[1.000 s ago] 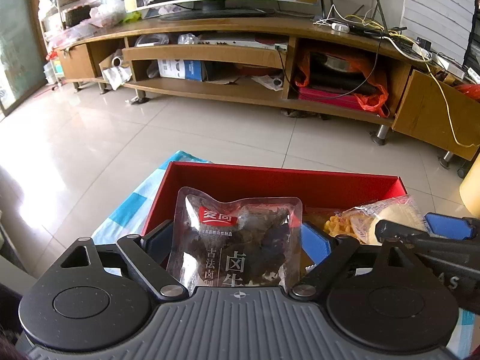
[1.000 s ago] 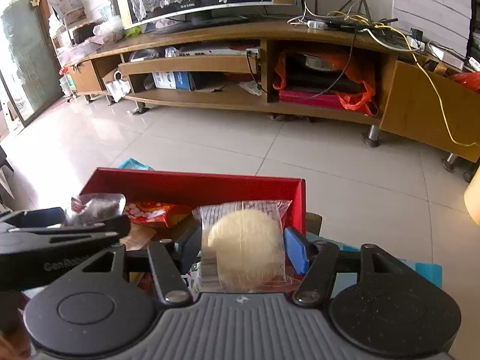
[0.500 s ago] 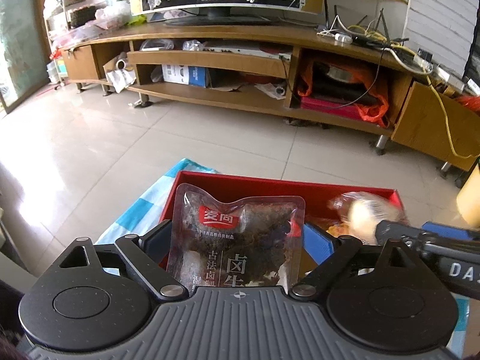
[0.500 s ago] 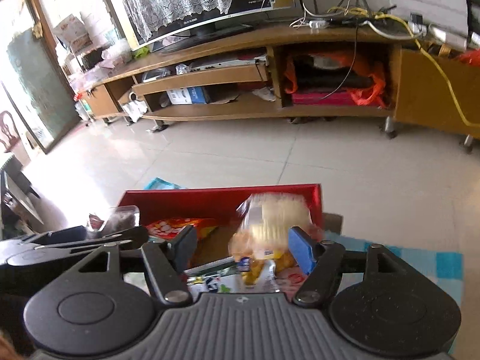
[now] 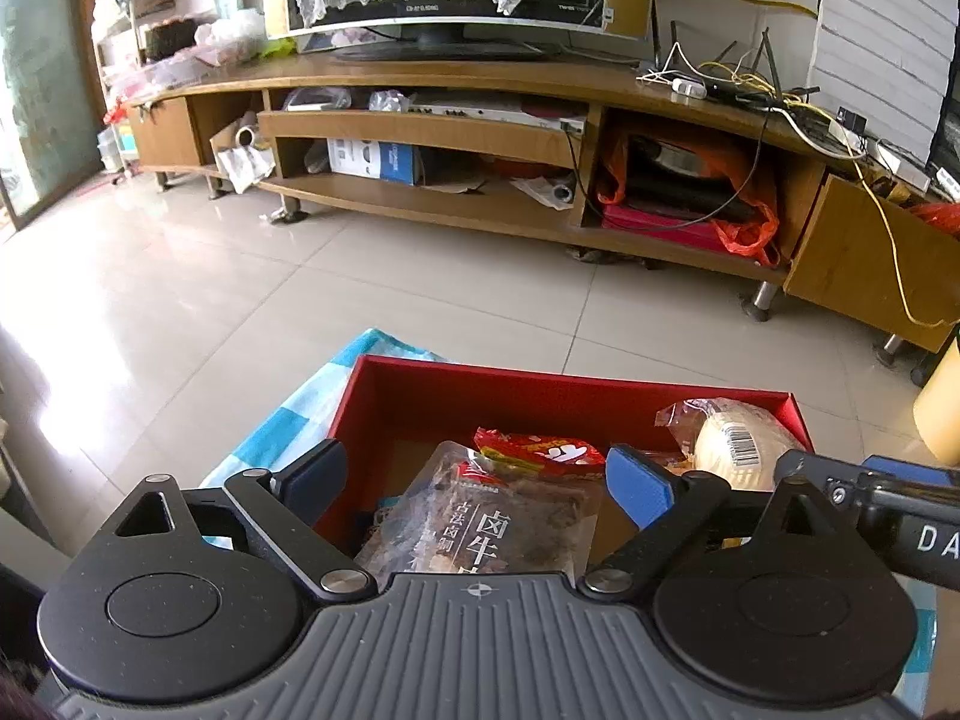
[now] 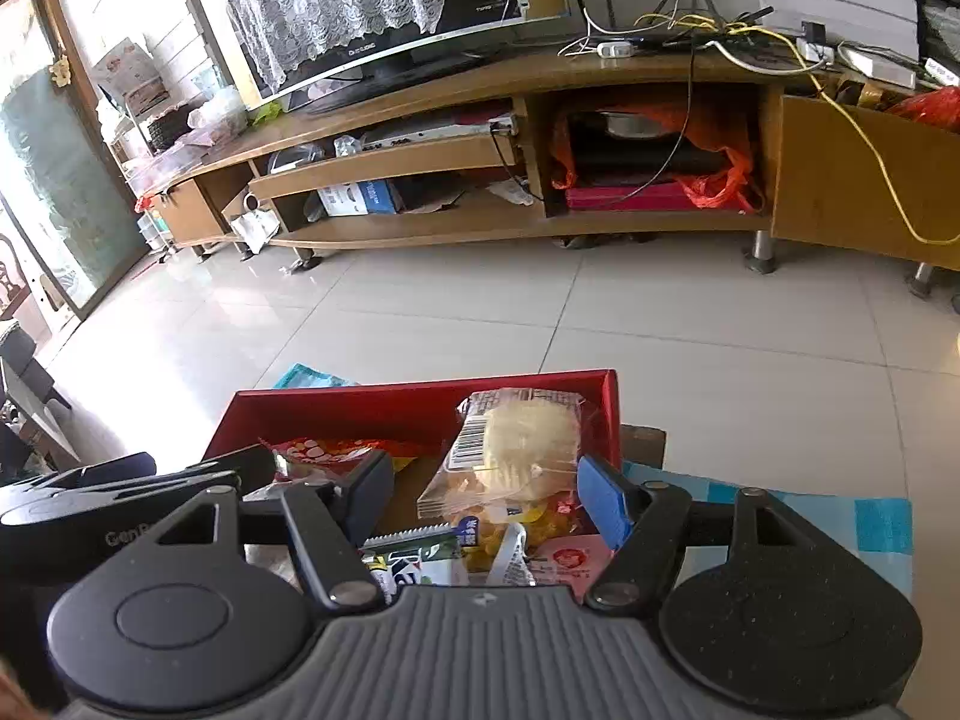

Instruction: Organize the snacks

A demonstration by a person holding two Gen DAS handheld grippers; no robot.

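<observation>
A red box (image 5: 540, 387) sits on a blue checked cloth and holds several snacks. My left gripper (image 5: 477, 477) is open above it; a clear pouch of dark meat (image 5: 486, 525) lies in the box below its fingers, against a red snack bag (image 5: 540, 450). My right gripper (image 6: 489, 495) is open over the box's right end (image 6: 609, 414). A wrapped pale round cake (image 6: 522, 441) lies loose in the box between its fingers; it also shows in the left wrist view (image 5: 741, 441). Green and pink packets (image 6: 420, 561) lie below it.
The blue checked cloth (image 6: 840, 519) covers the table under the box. Beyond the table edge is tiled floor (image 5: 300, 300), then a long wooden TV stand (image 5: 480, 138) with a screen, cables and clutter. A pale yellow object (image 5: 942, 408) stands at far right.
Both grippers have opened. The meat pouch has dropped from the left gripper into the box. The cake has dropped from the right gripper into the box's right end.
</observation>
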